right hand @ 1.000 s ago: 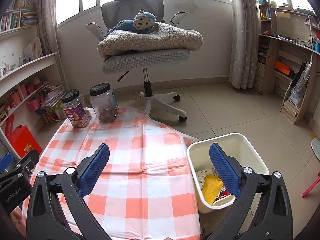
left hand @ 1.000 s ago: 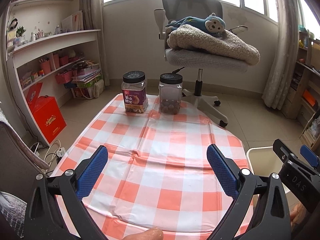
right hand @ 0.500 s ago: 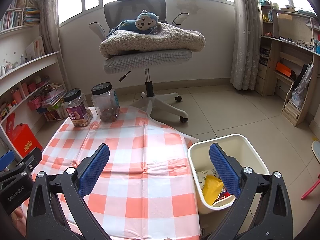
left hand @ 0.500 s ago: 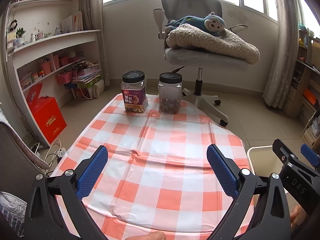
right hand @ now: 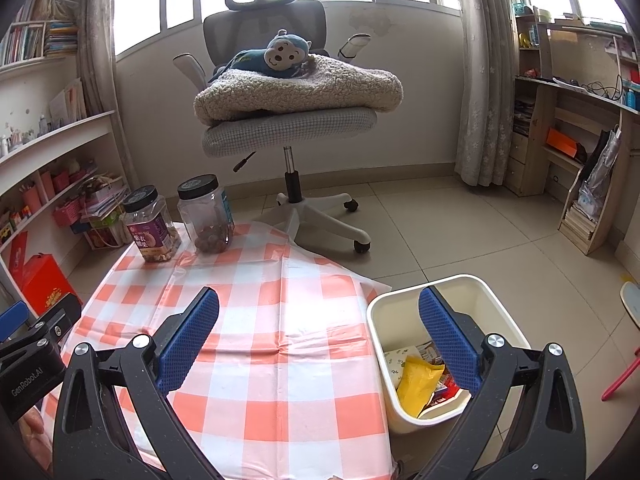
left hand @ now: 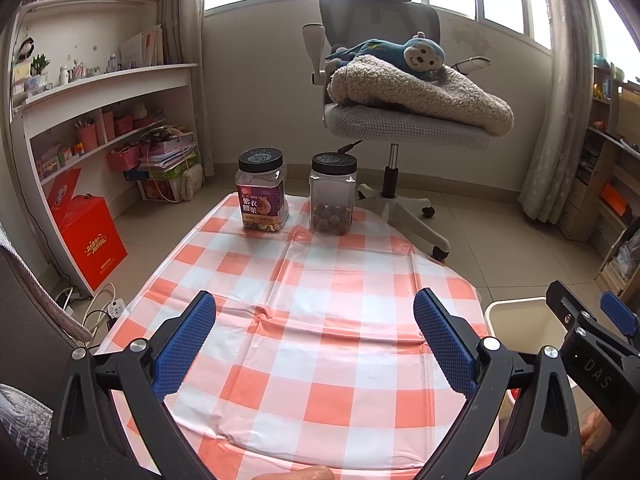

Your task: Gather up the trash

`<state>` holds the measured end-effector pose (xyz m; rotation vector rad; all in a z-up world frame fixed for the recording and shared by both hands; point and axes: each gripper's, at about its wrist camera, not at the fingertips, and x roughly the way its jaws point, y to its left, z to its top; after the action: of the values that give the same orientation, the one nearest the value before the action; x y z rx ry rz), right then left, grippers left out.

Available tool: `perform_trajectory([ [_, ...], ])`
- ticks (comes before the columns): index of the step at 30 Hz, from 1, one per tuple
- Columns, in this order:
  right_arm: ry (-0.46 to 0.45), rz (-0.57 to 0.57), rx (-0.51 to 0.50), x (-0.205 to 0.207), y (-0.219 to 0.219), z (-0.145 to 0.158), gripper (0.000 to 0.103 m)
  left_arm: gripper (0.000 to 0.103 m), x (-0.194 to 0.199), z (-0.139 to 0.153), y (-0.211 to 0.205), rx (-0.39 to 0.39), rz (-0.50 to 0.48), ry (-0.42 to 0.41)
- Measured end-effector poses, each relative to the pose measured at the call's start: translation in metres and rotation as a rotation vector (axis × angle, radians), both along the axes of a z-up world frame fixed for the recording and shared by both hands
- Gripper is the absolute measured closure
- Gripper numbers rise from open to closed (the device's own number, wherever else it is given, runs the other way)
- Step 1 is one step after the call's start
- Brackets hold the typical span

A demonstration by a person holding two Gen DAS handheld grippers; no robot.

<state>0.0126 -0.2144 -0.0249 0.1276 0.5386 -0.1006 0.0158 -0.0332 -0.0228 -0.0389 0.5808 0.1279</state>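
Both hand-held grippers wide open, nothing held: left (left hand: 315, 316), right (right hand: 319, 316).
I see trash w/ yellow wrapper (right hand: 418, 384) inside bin (right hand: 496, 300), just beside table (right hand: 280, 344); two jars (left hand: 262, 194) at far end.

Both wrist cams sit low at the near edge of the checked table (left hand: 320, 280), facing an office chair (right hand: 288, 128). Right cam looks down into the bin (right hand: 492, 300); both share two jars (left hand: 262, 192).
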Motion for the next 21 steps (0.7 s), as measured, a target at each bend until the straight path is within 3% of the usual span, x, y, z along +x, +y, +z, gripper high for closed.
perform_trajectory([
  [21,-0.088,-0.012,-0.029,-0.014,-0.006,0.011,0.007,0.007,-0.006,0.008,-0.013,-0.011,-0.047,-0.055],
])
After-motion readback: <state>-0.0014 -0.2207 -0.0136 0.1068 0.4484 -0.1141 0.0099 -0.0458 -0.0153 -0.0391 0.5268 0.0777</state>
